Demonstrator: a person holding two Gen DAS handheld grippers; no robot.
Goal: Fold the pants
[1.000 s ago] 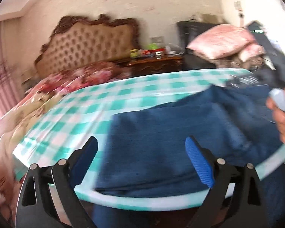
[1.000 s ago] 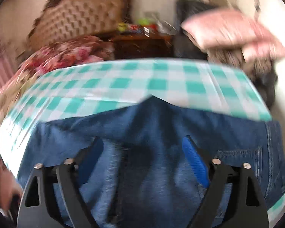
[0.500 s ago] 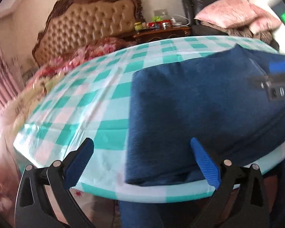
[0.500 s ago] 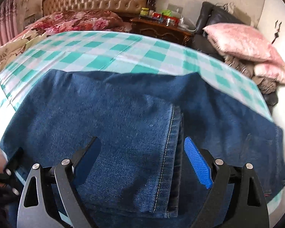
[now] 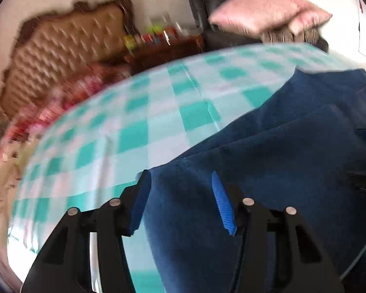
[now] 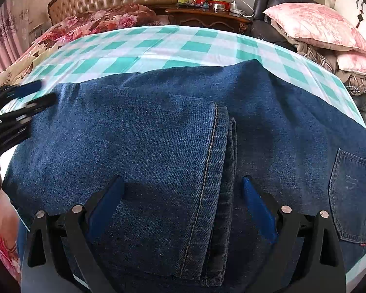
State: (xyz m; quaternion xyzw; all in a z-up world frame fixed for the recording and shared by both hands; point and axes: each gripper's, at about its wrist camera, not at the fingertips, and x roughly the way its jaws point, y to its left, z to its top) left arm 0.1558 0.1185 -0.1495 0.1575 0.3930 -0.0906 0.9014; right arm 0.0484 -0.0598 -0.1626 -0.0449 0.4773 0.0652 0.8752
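Pants (image 6: 158, 141): blue denim, lying folded on checked desk (image 6: 139, 46), hem seam uppermost, back pocket at right end. Left tool (image 5: 180, 197): at folded left edge, jaws closing w/ denim between them; pads not seen pressing yet. Right tool (image 6: 183, 202): jaws wide apart, over hem seam near front edge, gripping nothing.
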